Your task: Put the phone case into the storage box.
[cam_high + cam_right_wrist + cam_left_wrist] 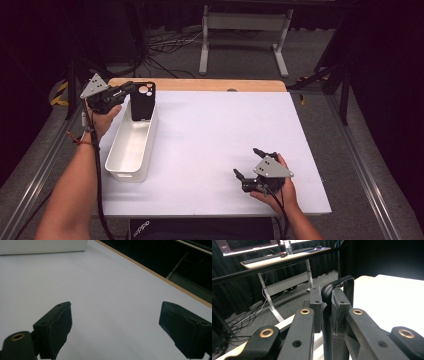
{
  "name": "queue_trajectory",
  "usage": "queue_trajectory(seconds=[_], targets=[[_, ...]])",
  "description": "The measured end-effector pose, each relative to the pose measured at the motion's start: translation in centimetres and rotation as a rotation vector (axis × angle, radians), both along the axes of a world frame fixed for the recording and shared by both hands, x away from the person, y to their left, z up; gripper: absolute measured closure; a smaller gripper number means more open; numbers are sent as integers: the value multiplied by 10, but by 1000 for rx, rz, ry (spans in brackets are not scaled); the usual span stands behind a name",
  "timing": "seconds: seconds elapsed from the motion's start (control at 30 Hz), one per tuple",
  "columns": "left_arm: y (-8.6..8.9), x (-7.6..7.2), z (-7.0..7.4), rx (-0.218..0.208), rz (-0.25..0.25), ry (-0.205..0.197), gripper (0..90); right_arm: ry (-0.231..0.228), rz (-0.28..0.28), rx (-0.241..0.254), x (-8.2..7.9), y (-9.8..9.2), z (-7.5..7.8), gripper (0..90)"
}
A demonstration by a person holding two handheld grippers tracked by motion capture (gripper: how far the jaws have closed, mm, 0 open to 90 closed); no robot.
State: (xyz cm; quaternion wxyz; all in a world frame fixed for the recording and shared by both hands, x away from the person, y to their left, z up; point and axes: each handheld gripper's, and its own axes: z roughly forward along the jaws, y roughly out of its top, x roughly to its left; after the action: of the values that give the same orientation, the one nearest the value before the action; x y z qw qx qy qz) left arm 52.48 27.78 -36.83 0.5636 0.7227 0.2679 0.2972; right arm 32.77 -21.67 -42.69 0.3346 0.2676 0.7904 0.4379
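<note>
While the left gripper (122, 92) is clamping a black phone case (143, 101), the case is hanging upright over the far end of the white bin (131, 145).

Its jaws are pinching the case's edge (327, 312) between the pads. Resting on the desk (215, 140), the right gripper (248, 165) is keeping its jaws wide apart, gripping nothing.

Phone case (142, 101) upright in bin (131, 150), table's (220, 135) left
</note>
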Motion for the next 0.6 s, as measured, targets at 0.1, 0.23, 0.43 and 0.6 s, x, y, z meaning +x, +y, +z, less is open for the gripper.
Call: queue_trajectory(seconds=[0.1,0.23,0.43,0.6], targets=[[2,3,-4,-17,-6,-4,816,5,0,-4,1,1,-1,124],[4,6,-9,-39,-7,-12,816,10,3,-7,2,4,0,126],[2,10,-15,-32,2,-5,816,20,2,-15,4,6,-1,130],[5,12,-20,-42,-5,5,815,27,-5,-12,5,6,-2,131]])
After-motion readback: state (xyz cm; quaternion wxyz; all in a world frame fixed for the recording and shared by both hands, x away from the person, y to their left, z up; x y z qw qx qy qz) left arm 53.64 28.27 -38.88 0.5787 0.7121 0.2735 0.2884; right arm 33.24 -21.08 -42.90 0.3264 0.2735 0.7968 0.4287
